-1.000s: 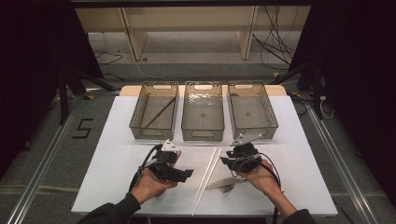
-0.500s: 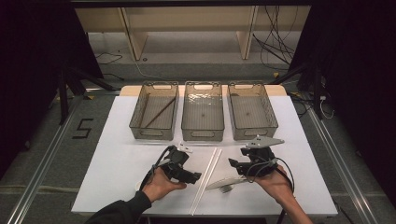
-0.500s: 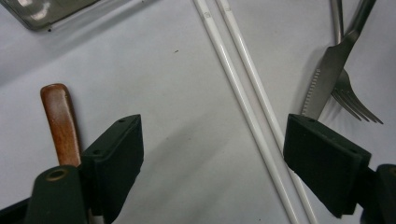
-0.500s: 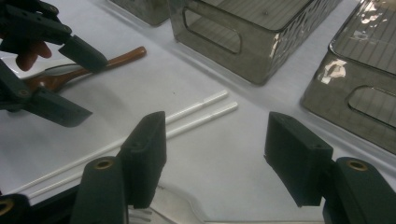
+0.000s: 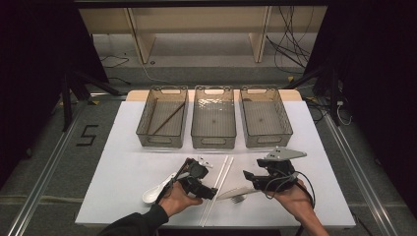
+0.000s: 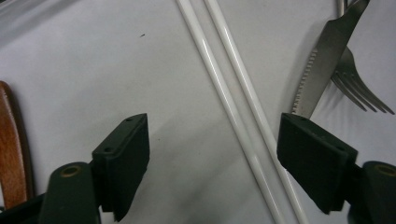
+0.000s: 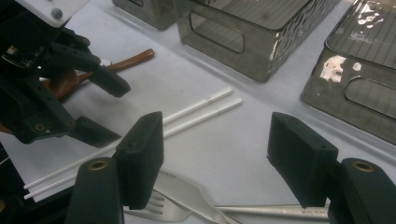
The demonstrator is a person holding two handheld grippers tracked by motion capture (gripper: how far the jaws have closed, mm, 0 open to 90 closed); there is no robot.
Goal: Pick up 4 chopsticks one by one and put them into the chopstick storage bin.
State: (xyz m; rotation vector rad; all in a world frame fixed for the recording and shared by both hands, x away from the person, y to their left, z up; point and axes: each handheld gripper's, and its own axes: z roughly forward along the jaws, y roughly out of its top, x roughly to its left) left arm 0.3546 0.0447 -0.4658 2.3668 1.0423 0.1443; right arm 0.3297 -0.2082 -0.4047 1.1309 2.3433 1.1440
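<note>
High view first, taking the pair of white chopsticks (image 5: 220, 179) as the landmark for everything else. Farthest to their left lies a white spoon (image 5: 156, 191) on the white table (image 5: 123, 162). Just left of the chopsticks the left gripper (image 5: 207, 191) hangs low. In the left gripper view its jaws stand spread, having just closed a little, and both sticks (image 6: 233, 100) run slantwise through the gap, nearer the right-hand pad, with neither pad touching them. A brown wooden handle (image 6: 11, 149) lies off to the left.

Judging by this, the step in hand is picking up the chopsticks. To do it well, the left gripper should shift so the pair sits midway between the pads, turn until the pads face the sticks squarely across their length, then go down to the table before squeezing, so that both sticks are caught together and neither rolls free.

Right of the chopsticks lie a knife (image 6: 327, 56) and a fork (image 6: 359, 86), touching and crossed. The knife tip sits close to the right-hand pad, so the closing jaws could snag it. Further right, the right gripper (image 5: 251, 178) hovers above that cutlery, jaws spread with nothing between them, having just opened. Beyond the chopsticks stand three bins (image 5: 213, 118).
</note>
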